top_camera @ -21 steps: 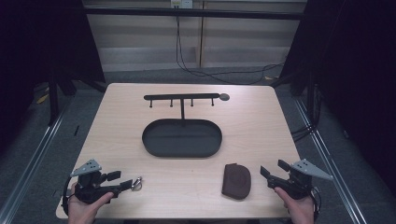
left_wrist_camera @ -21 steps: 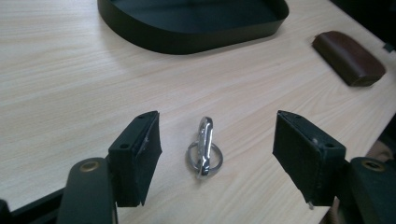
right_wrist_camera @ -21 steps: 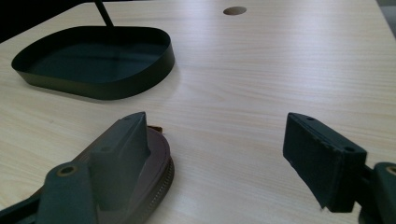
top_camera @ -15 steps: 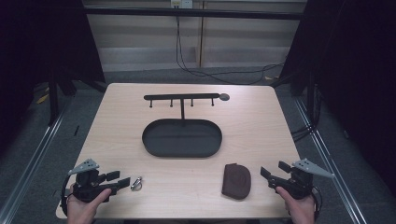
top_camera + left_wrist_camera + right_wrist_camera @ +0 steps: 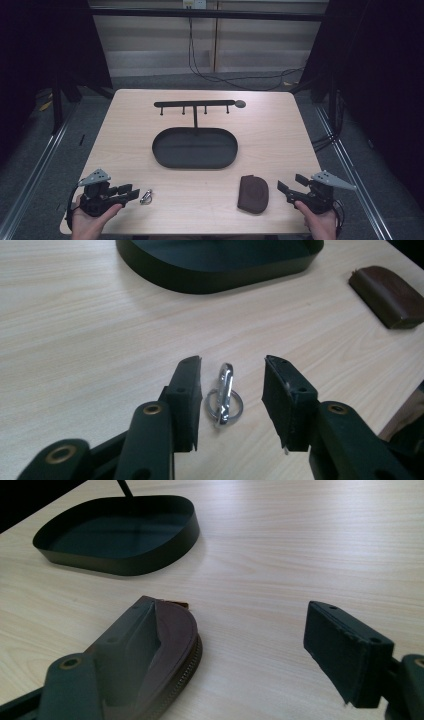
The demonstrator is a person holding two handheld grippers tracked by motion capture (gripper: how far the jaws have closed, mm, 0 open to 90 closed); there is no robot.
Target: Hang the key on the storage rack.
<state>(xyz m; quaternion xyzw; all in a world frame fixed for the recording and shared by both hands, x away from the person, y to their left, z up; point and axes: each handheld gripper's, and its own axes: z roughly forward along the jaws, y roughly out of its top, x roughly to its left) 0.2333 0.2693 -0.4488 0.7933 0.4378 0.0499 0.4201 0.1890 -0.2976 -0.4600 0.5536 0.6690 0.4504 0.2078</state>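
Left tool (image 5: 227, 390): jaws apart, low over the tabletop (image 5: 280, 130), with a silver carabiner clip on a key ring (image 5: 224, 399) lying flat between them; the pads do not press on it, so nothing is held. The jaws have just been closing around it.
Clip's place: near the front left corner of the tabletop in the high view (image 5: 145, 196), just off the tips of the left tool (image 5: 131, 192), well apart from the tray.
Middle of the tabletop: a black oval tray (image 5: 162, 159) with a thin post rising from its far rim to a bar with small hooks (image 5: 195, 104). The tray looks bare and no hook carries anything.
Brown zip pouch (image 5: 253, 193): lies flat at the front right, between the tray and the right tool.
Right tool (image 5: 235, 645): jaws wide, one jaw over the pouch's edge (image 5: 175, 645), the other well off to the side; it grips nothing.
Progress: very early, by my reading. The clip is framed for a grasp but not yet lifted, and the pouch is untouched.
What is left: closing on the clip, carrying it to the hook bar or tray, then likely dealing with the pouch.
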